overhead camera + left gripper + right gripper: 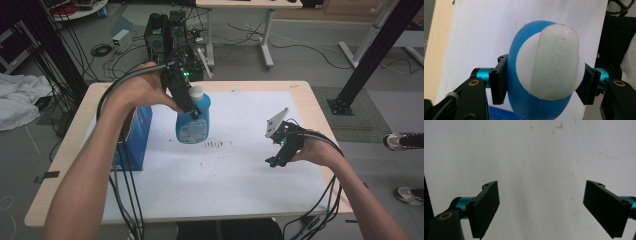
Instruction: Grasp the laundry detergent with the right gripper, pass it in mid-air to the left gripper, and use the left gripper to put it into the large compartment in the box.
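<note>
A blue bottle with a white cap hangs above the white mat, held near its top by my left gripper. In the left gripper view the bottle sits between the two black pads, which press on its blue shoulders under the white cap. My right gripper is at the mat's right side, low over it, pointing down. In the right gripper view its gripper stands wide open, with bare white mat between the pads.
A blue box stands at the left of the white mat, close to the bottle. Dark smudges mark the mat's middle. Cables hang off the table's front edge. Black equipment sits behind the table.
</note>
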A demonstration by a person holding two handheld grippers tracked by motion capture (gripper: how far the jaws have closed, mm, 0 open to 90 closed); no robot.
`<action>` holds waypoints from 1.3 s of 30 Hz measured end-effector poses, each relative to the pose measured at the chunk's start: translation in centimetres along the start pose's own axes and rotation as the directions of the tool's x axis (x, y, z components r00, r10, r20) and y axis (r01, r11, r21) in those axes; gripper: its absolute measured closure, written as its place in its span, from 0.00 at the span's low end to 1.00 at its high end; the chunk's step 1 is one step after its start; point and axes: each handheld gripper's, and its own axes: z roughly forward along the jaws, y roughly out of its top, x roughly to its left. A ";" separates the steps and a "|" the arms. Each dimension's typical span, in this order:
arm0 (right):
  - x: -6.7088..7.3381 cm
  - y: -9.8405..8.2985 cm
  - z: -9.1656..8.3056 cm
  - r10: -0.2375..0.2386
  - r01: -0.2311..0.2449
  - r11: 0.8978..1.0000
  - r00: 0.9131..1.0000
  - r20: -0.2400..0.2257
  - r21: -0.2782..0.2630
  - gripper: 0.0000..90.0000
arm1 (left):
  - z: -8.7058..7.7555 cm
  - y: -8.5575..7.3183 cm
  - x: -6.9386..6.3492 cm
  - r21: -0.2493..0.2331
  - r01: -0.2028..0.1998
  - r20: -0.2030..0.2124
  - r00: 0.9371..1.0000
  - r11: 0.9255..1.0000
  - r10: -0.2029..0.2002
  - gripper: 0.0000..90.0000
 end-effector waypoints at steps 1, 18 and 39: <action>0.0 -0.2 0.0 0.003 -0.003 1.000 1.000 0.013 0.011 0.14 | -0.6 -0.1 0.2 0.010 0.007 -0.008 1.000 1.000 -0.007 0.42; -0.3 -2.3 -0.7 0.034 -0.035 0.995 0.999 0.014 0.089 0.14 | -8.8 -4.7 4.3 0.021 0.226 -0.118 0.968 0.974 -0.223 0.42; -0.4 -3.3 -0.6 0.053 -0.055 0.994 0.998 0.023 0.095 0.14 | -10.4 -13.1 7.7 -0.007 0.517 -0.188 0.840 0.856 -0.509 0.42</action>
